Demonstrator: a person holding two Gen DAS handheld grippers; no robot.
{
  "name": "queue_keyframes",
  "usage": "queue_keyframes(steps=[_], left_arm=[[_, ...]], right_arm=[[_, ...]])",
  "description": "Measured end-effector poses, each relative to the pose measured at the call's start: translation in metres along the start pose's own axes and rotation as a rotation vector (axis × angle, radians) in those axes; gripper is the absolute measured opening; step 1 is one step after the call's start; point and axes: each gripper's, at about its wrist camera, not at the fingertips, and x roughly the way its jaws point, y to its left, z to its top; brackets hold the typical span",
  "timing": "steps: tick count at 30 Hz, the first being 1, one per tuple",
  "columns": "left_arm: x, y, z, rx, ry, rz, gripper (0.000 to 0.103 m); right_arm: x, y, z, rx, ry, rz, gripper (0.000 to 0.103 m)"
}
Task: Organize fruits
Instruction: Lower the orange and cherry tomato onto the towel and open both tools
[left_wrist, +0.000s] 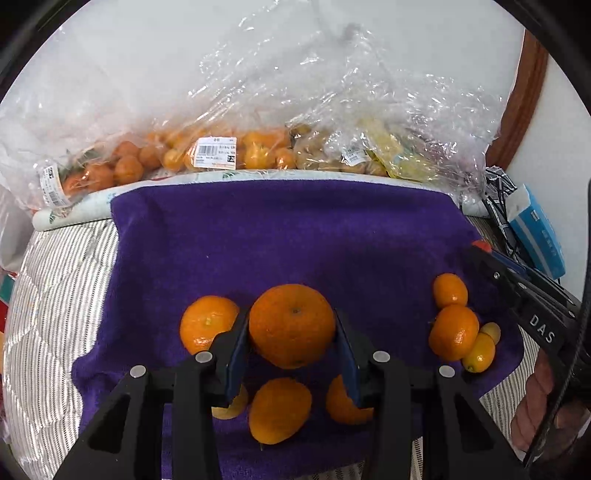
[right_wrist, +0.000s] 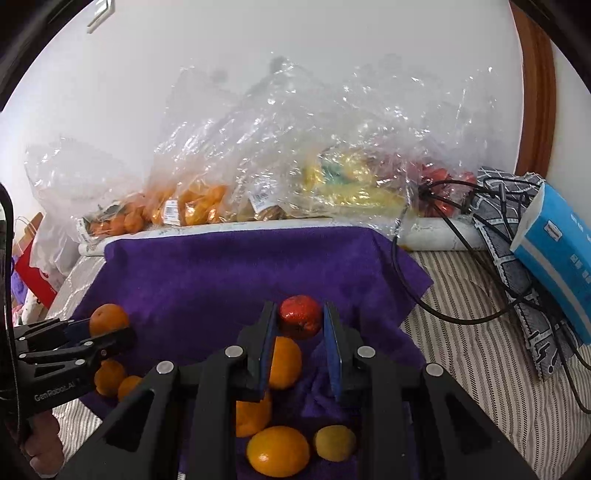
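Note:
A purple towel (left_wrist: 280, 229) lies over a striped cover with loose fruit on it. My left gripper (left_wrist: 291, 332) is shut on a large orange (left_wrist: 291, 325), held just above the towel. Under and beside it lie other oranges (left_wrist: 208, 323) (left_wrist: 280, 410). At the towel's right edge sits a cluster of small oranges (left_wrist: 453, 332) and a yellow kumquat (left_wrist: 479, 352). My right gripper (right_wrist: 299, 321) is shut on a small red fruit (right_wrist: 300, 316) above more oranges (right_wrist: 277, 451). The left gripper (right_wrist: 110, 339) with its orange (right_wrist: 109, 319) shows at the left in the right wrist view.
Clear plastic bags (left_wrist: 332, 122) of oranges, bananas and other fruit are piled along the wall behind the towel. A blue tissue pack (right_wrist: 554, 254), a patterned cloth (right_wrist: 517, 258) and a black cable (right_wrist: 436, 306) lie to the right on the striped cover (right_wrist: 480, 350).

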Motion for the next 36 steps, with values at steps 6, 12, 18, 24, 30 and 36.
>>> queue_keyframes(steps=[6,12,18,24,30,36], left_arm=[[0.009,-0.001,0.0,-0.002,0.023,-0.006,0.041],[0.014,-0.002,-0.001,0.002,0.046,-0.009,0.041],[0.019,-0.005,-0.003,0.013,0.064,-0.007,0.041],[0.019,-0.005,-0.002,0.012,0.072,-0.005,0.041],[0.018,-0.005,-0.002,0.006,0.075,-0.005,0.041],[0.018,-0.005,-0.002,0.004,0.075,-0.003,0.041]], right_arm=[[0.008,-0.007,-0.004,0.011,0.032,-0.016,0.025],[0.013,-0.01,-0.007,0.006,0.043,-0.031,0.025],[0.017,-0.01,-0.009,0.002,0.058,-0.036,0.025],[0.018,-0.01,-0.009,-0.006,0.061,-0.043,0.025],[0.019,-0.01,-0.009,-0.01,0.062,-0.045,0.025],[0.016,-0.011,-0.011,-0.005,0.059,-0.038,0.025]])
